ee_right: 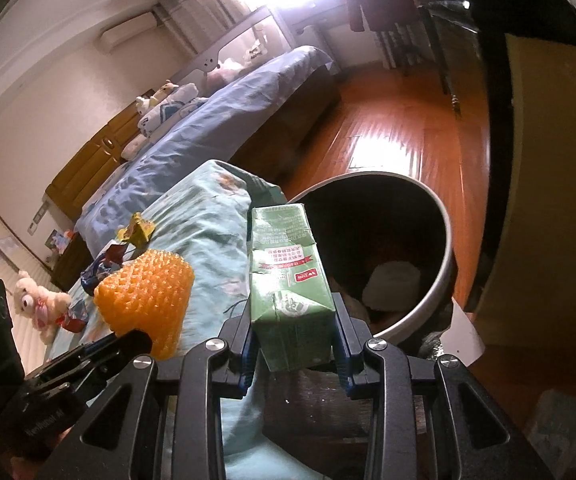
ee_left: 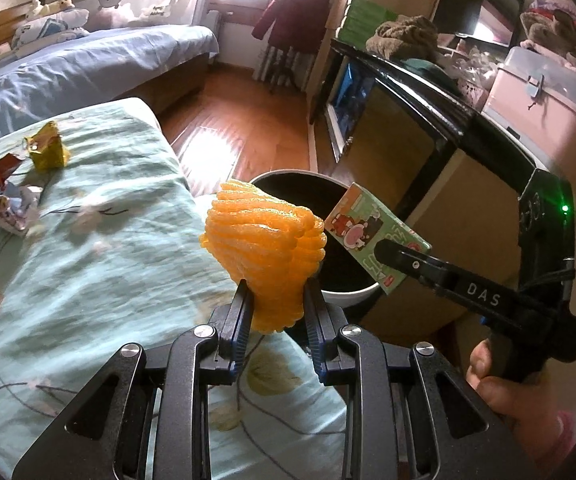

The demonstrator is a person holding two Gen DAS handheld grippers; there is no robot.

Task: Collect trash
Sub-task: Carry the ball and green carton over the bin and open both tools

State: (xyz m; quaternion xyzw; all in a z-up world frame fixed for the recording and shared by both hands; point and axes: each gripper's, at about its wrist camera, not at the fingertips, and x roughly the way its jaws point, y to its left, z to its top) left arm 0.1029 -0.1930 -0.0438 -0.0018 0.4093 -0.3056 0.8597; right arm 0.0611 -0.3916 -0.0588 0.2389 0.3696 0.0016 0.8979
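Standing beside the bed, the bin [ee_right: 444,240] gapes open. Just short of its rim, the right gripper [ee_right: 294,344] pinches the green carton [ee_right: 288,280] by its base: stiff, probably light. Beside it, the left gripper [ee_left: 275,304], jaws narrowed, squeezes the foam net [ee_left: 263,240]: soft, springy, featherlight.

Left gripper [ee_left: 275,286] angled downward, jaws clamped on something between the pads. Right gripper [ee_right: 294,312] likewise pitched down and clamped, a bare hand [ee_left: 504,392] round its handle.
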